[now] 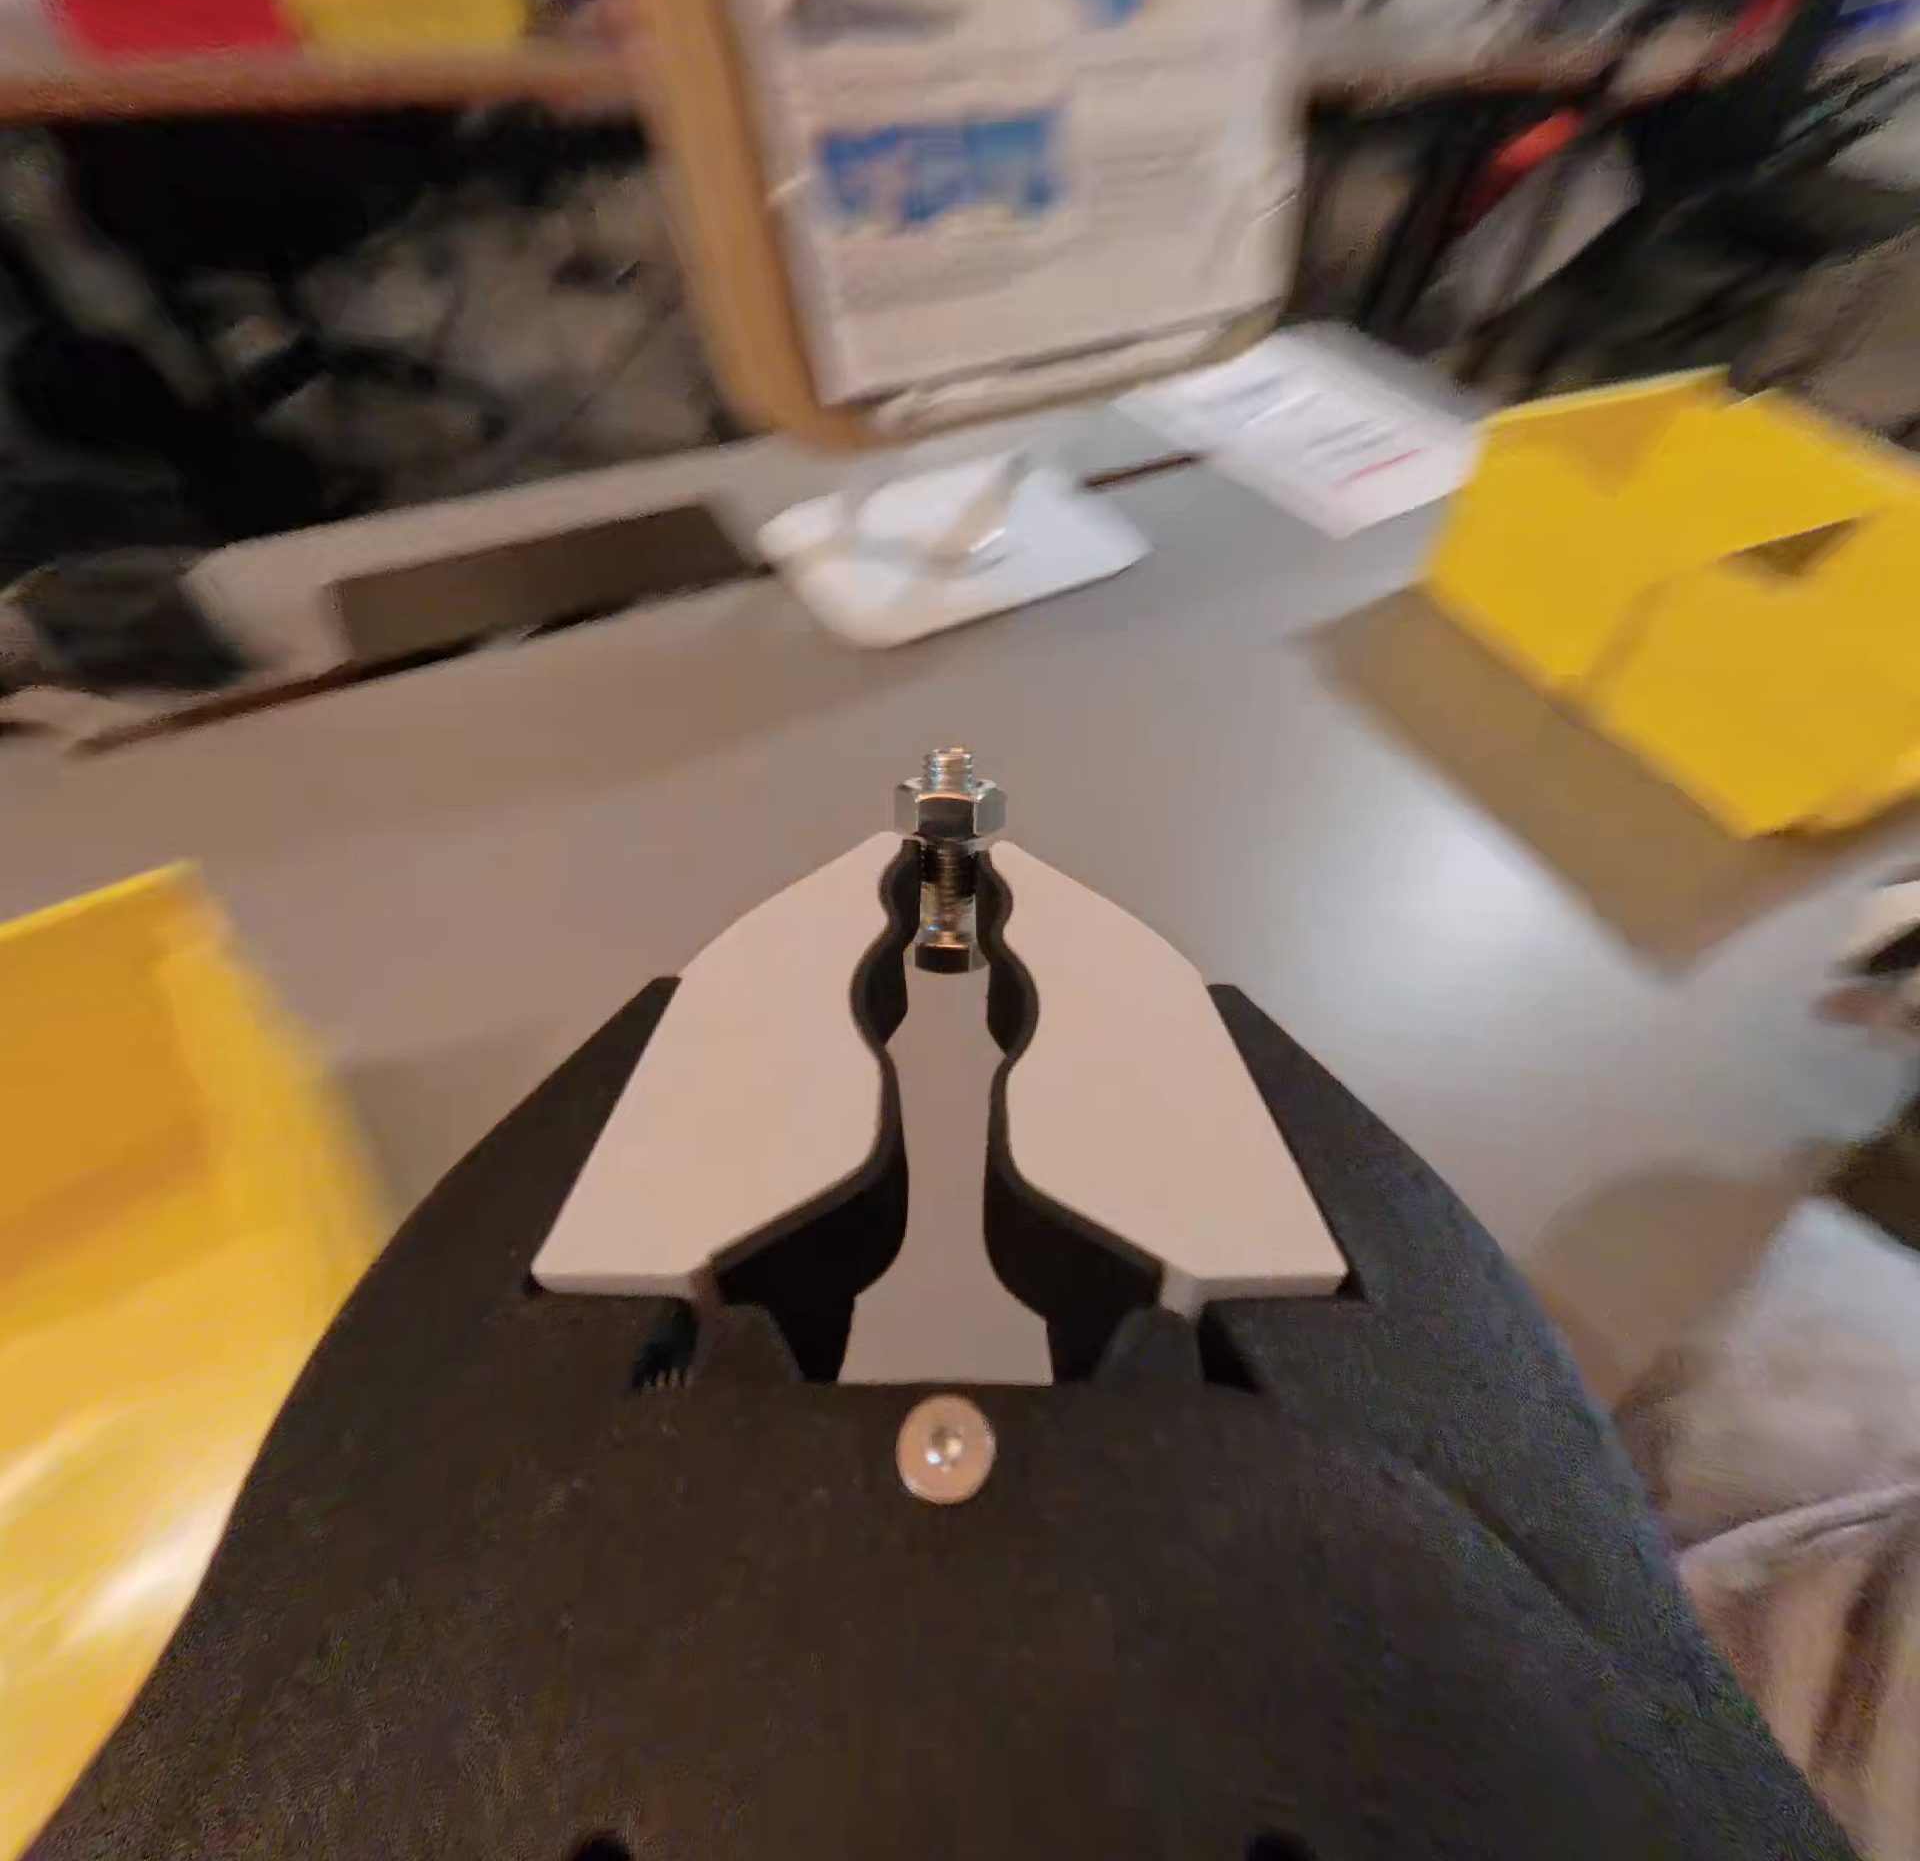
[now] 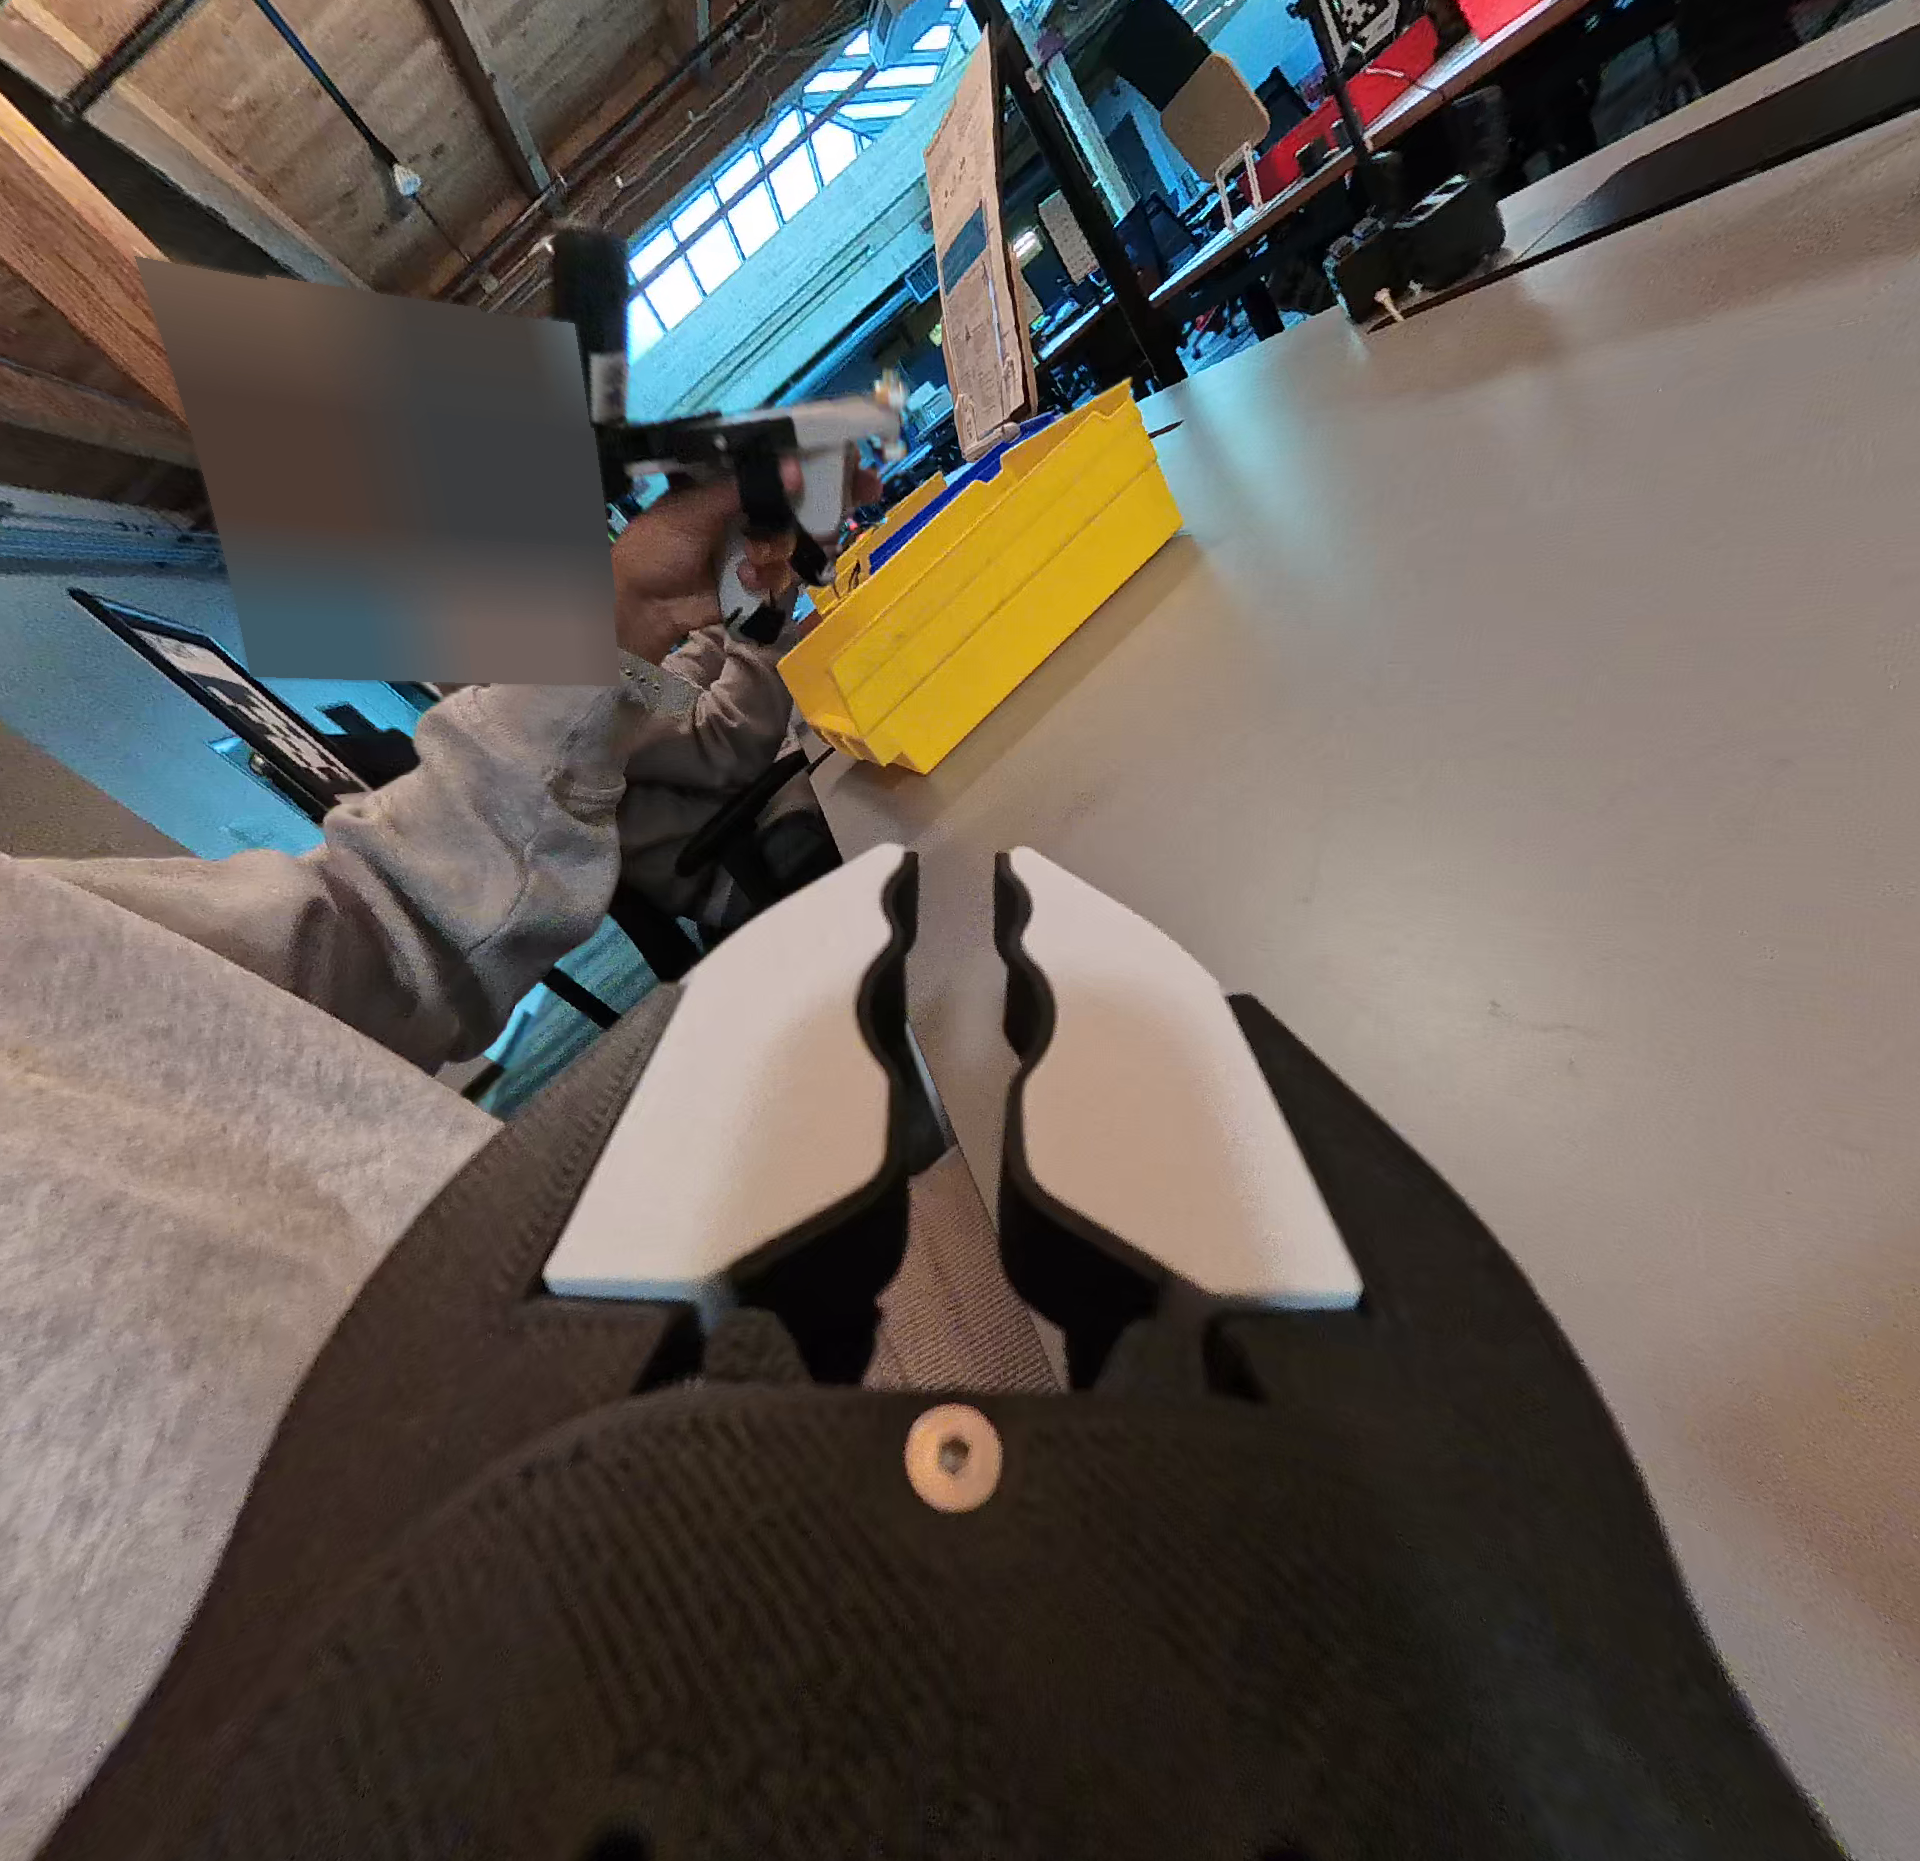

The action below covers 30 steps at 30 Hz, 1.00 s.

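Note:
My left gripper [image 1: 947, 855] is shut on a small silver bolt [image 1: 945, 902] with a hex nut [image 1: 947, 805] threaded on near its tip. The bolt lies along the fingers, its head back between them and the nut just past the fingertips. It is held up above the grey table [image 1: 1195, 876]. My right gripper [image 2: 956, 866] has a narrow gap between its white fingers [image 2: 790, 1063] and holds nothing. It hovers at the table's near edge [image 2: 1455, 772]. The left gripper also shows far off in the right wrist view [image 2: 769, 461], held up in a hand.
Yellow bins stand on the table at the right [image 1: 1683, 606] and lower left [image 1: 135, 1136]; one shows in the right wrist view [image 2: 987, 585]. A white tray [image 1: 956, 544] and papers [image 1: 1309, 429] lie at the back. A person's grey sleeve [image 2: 468, 876] is at the left. The left view is blurred. The tips of one gripper are about 30 cm away from the tips of the other.

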Tool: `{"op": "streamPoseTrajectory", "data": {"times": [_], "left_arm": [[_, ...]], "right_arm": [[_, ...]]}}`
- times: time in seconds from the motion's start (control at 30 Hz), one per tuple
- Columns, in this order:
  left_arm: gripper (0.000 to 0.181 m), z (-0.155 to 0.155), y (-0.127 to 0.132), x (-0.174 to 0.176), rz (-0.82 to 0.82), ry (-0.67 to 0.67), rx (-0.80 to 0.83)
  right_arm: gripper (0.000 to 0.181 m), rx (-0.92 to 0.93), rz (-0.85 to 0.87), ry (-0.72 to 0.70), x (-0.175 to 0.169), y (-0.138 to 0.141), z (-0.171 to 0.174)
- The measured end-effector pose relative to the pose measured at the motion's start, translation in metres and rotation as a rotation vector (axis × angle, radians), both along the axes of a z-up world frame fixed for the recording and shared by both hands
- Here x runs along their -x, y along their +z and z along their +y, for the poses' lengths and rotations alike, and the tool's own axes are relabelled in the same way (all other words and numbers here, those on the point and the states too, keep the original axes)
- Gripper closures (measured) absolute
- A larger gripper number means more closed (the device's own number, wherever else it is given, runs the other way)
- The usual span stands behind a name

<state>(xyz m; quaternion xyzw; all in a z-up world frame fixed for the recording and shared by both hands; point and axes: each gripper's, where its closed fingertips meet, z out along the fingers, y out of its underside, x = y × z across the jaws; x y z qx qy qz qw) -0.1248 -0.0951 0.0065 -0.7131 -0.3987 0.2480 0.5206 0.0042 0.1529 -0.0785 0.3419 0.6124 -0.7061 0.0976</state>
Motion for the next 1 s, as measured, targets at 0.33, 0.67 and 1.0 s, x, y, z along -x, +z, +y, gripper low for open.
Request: {"op": "streamPoseTrajectory", "data": {"times": [0.33,0.67,1.0], "left_arm": [[0.172,0.248,-0.064,-0.066,0.16,-0.4,-0.26],[0.172,0.307,-0.085,-0.121,0.129,-0.615,-0.312],[0.125,0.304,-0.088,-0.125,0.091,-0.676,-0.347]], "right_arm": [[0.168,-0.238,0.27,-0.112,0.006,0.004,0.022],[0.156,-0.233,0.34,-0.233,0.016,0.015,0.05],[0.163,-0.243,0.366,-0.218,0.012,0.017,0.046]]}}
